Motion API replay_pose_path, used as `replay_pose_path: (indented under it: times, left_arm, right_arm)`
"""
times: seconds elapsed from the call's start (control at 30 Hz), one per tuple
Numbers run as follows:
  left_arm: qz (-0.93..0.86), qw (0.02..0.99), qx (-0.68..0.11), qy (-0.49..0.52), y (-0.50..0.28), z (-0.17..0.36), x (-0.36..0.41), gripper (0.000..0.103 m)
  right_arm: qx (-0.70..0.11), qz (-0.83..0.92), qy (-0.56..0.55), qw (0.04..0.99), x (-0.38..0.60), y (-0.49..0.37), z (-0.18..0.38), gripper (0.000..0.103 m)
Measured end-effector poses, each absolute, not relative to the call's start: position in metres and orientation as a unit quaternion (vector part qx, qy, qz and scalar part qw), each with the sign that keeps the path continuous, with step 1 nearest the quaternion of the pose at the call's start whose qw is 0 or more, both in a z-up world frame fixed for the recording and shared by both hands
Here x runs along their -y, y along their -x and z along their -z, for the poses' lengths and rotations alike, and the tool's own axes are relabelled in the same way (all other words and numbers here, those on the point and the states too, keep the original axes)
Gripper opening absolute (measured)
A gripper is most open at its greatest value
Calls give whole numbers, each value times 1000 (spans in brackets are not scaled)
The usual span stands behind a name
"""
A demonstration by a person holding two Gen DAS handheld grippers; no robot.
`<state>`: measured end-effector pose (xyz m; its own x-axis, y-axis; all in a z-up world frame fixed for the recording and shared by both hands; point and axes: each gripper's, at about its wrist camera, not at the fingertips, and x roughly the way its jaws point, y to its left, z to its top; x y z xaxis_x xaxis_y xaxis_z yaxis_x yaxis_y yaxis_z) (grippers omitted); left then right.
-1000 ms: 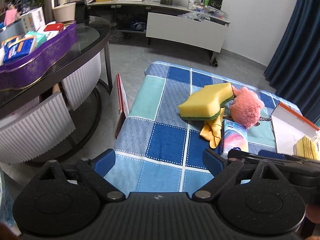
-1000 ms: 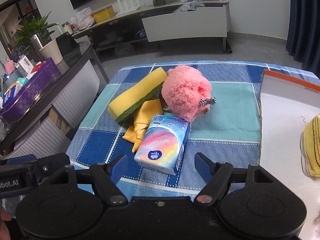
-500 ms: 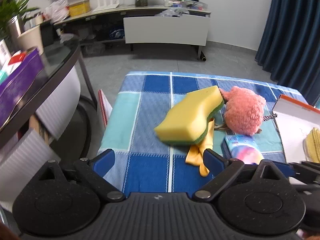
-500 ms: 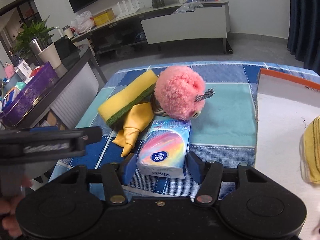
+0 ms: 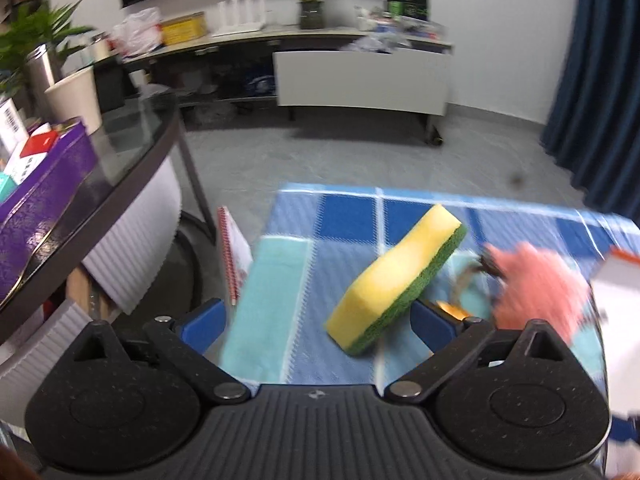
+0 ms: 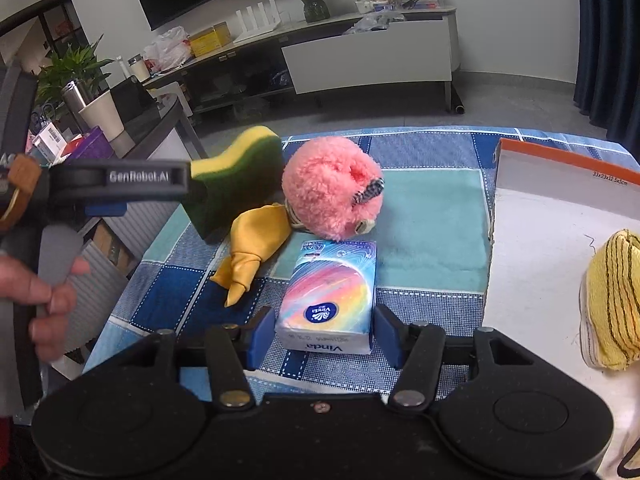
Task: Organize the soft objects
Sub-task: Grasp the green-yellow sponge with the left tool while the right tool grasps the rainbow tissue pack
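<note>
**Grippers over soft items on the checked cloth**

Tissue pack [image 6: 329,300] lies near the table's front edge, its sides between the blue pads of the right gripper [image 6: 324,332], whose jaws pinch it. Left gripper [image 5: 318,320] has its jaws opening wide; the yellow-green sponge [image 5: 396,276] sits tilted between them, no pad pressing it. Pink plush [image 6: 330,188] rests just beyond the pack, yellow glove [image 6: 252,250] to its left. White box [image 6: 560,240] on the right holds a yellow knit item [image 6: 614,300].
</note>
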<state>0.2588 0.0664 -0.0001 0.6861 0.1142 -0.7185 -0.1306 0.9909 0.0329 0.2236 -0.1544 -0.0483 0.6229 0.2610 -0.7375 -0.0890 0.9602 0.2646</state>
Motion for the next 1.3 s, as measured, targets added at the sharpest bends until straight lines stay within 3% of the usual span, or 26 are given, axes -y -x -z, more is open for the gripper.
replay_pose_path:
  times: [0.47, 0.8, 1.0, 1.07, 1.23, 1.3]
  left_arm:
    - [-92, 916, -387, -53, -289, 7, -83, 101]
    - [86, 907, -381, -156, -305, 23, -71, 103]
    - [104, 895, -400, -167, -318, 42, -73, 101]
    - [108, 894, -410, -144, -322, 44, -76, 94]
    - [89, 906, -395, -126, -314, 43, -78, 90]
    - [77, 910, -391, -114, -307, 39, -77, 90]
  right_arm:
    - [-421, -107, -106, 894, 158, -222, 48, 66]
    - [-413, -113, -115, 897, 163, -219, 41, 64]
    - [-415, -117, -108, 896, 159, -223, 40, 59]
    - [-415, -115, -102, 897, 158, -223, 42, 64]
    - [-417, -103, -92, 898, 154, -222, 45, 78]
    - [-416, -100, -91, 899, 153, -223, 45, 79]
